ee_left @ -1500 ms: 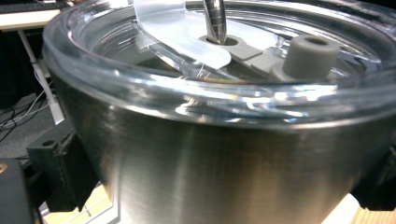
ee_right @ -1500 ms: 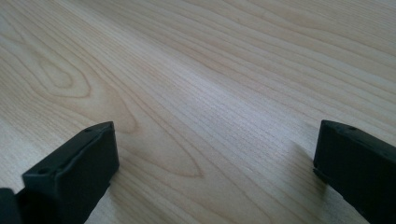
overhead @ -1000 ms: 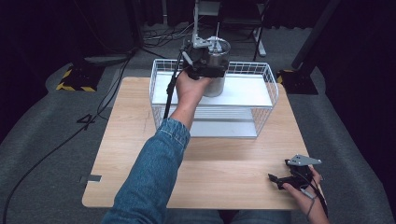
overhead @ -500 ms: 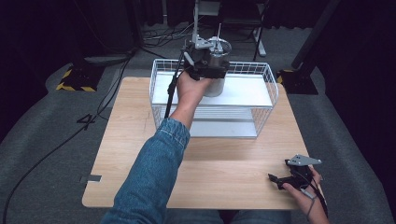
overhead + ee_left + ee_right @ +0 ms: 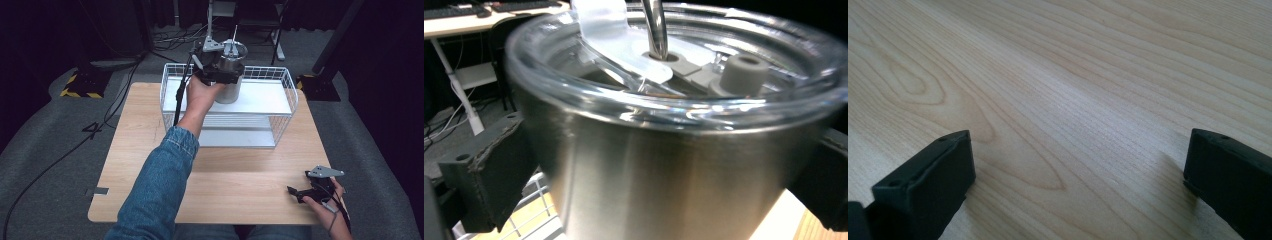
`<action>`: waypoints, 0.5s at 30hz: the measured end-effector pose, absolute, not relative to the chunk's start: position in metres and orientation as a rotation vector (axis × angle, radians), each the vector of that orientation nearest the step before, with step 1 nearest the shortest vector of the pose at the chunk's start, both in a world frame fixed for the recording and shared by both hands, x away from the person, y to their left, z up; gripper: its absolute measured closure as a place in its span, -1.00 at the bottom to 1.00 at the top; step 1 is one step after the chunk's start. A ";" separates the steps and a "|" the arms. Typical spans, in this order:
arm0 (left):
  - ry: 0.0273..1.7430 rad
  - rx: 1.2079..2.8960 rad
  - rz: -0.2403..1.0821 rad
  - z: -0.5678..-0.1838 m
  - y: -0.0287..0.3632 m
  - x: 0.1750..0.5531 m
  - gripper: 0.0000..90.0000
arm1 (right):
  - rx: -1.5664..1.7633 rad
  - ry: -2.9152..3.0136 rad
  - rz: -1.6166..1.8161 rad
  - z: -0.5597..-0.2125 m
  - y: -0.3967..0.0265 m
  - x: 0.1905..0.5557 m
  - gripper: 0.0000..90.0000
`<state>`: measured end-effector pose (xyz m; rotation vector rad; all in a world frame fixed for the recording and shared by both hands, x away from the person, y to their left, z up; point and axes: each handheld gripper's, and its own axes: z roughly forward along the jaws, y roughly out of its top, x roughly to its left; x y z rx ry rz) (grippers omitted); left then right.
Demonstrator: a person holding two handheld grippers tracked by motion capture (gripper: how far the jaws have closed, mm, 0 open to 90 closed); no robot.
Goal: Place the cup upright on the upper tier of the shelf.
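**Operator:** Between the earlier high view and this one my left gripper point(image 5: 220, 70) had carried the steel tumbler point(image 5: 231, 75) a little further back over the wire basket point(image 5: 287, 95); my right gripper point(image 5: 312, 190) hadn't budged from the near right corner of the table point(image 5: 140, 165), well clear of the basket.

**Colleague:** Did the left one actually have the cup?

**Operator:** Yes. In the left gripper view the tumbler point(image 5: 664, 165) sat between the jaws, a pad on either flank just under the clear lid point(image 5: 674, 95), so I read it as clamped on the body. The cup stood upright, its long axis vertical, straw point(image 5: 655, 25) rising from the lid. It was above the basket's white shelf point(image 5: 265, 97), toward the back left; I couldn't tell whether its base touched.

**Colleague:** And the right?

**Operator:** Jaws spread wide, nothing between them, resting on bare wood point(image 5: 1058, 100).

**Colleague:** What did the next move turn on?

**Operator:** I judged it was straight down onto the shelf. The left hand point(image 5: 197, 95) was the only one near; the basket's back and left rim wires were the things to avoid clipping.
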<state>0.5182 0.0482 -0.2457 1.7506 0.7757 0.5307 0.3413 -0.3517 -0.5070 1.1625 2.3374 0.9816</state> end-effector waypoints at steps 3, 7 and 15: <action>0.756 1.746 0.526 -0.245 0.053 0.514 -1.00 | 1.162 2.337 0.982 -0.507 -0.352 0.341 -1.00; 0.725 1.728 0.522 -0.241 0.062 0.506 -1.00 | 1.163 2.338 0.982 -0.507 -0.352 0.341 -1.00; 0.678 1.724 0.500 -0.232 0.074 0.487 -1.00 | 1.160 2.341 0.980 -0.507 -0.352 0.341 -1.00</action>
